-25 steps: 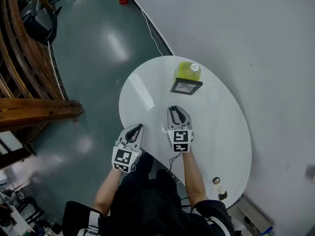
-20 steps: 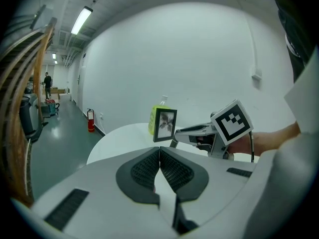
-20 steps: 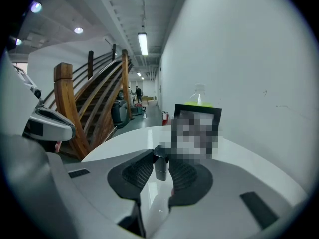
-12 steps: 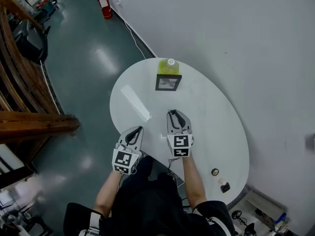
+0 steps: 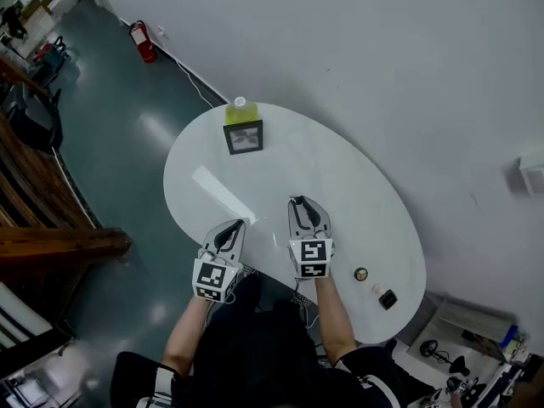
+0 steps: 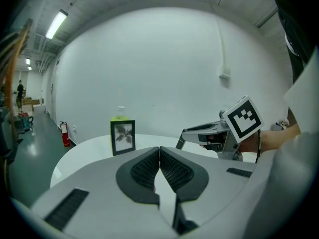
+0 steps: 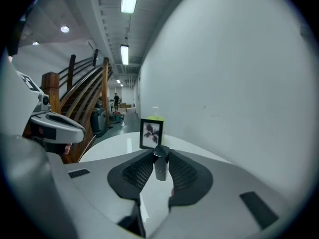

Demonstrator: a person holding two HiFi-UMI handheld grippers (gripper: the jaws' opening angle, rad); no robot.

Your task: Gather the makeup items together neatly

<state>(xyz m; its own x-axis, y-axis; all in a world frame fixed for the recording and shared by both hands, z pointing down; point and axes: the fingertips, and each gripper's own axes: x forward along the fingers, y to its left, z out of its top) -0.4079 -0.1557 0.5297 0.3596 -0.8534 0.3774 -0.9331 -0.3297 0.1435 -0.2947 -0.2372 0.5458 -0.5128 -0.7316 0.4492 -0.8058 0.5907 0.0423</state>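
Left claw (image 6: 159, 151): jaws pressed together with nothing between them. In the head view its tip (image 5: 235, 229) reaches over the near rim of the white table (image 5: 340, 177). A second ago it sat lower against that rim.
Right claw (image 7: 160, 156): clamped on a small dark tube (image 7: 160, 169), which stands upright between the pads, the same grip as before. The claw (image 5: 303, 204) is over the near part of the table, just beside the left one.
Right end of table: a small round thing (image 5: 361, 274), a pale piece (image 5: 377, 289) and a black square piece (image 5: 388, 299) lie close together near the rim. They show higher in the head view than a second ago.
Far end of table: a picture frame (image 5: 244, 137) stands upright with a yellow-green bottle (image 5: 239, 109) just behind it. Both have shifted up and left, leaving more bare table between them and the claws.
Floor beyond: a red fire extinguisher (image 5: 141, 41) by the wall, now fully in view.
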